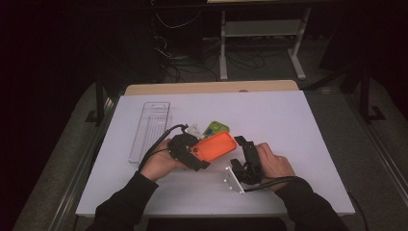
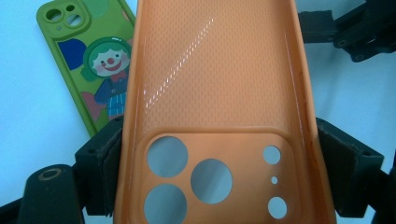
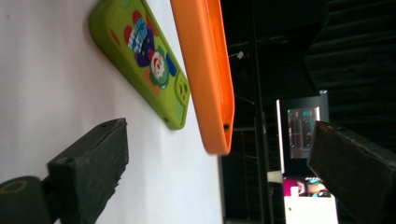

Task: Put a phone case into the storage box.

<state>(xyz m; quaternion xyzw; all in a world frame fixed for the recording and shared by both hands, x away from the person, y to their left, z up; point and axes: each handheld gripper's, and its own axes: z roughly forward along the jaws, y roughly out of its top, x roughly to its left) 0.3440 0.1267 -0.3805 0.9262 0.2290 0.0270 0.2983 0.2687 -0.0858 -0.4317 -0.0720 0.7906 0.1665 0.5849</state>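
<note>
An orange phone case [image 1: 216, 146] is held above the white table, hollow side up, with its camera cut-outs nearest the left gripper [image 1: 197, 154]. In the left gripper view the gripper [image 2: 219, 172] is shut on the case [image 2: 215, 84], its pads [image 2: 109, 163] pressing both long edges. A green phone case with a clown picture [image 2: 88, 60] lies flat on the table just behind [image 1: 215, 128]. My right gripper [image 1: 240, 147] is turned on its side at the orange case's far end. Its jaws [image 3: 219, 144] stand wide, with the tip of the orange case [image 3: 208, 70] between them, untouched. The green case [image 3: 144, 56] lies beyond.
A clear plastic tray [image 1: 151, 127] lies at the back left of the white sheet [image 1: 288, 120]. A small pale item [image 1: 195, 129] sits beside the green case. Past the wooden far edge [image 1: 211, 87] are dark desk legs and cables.
</note>
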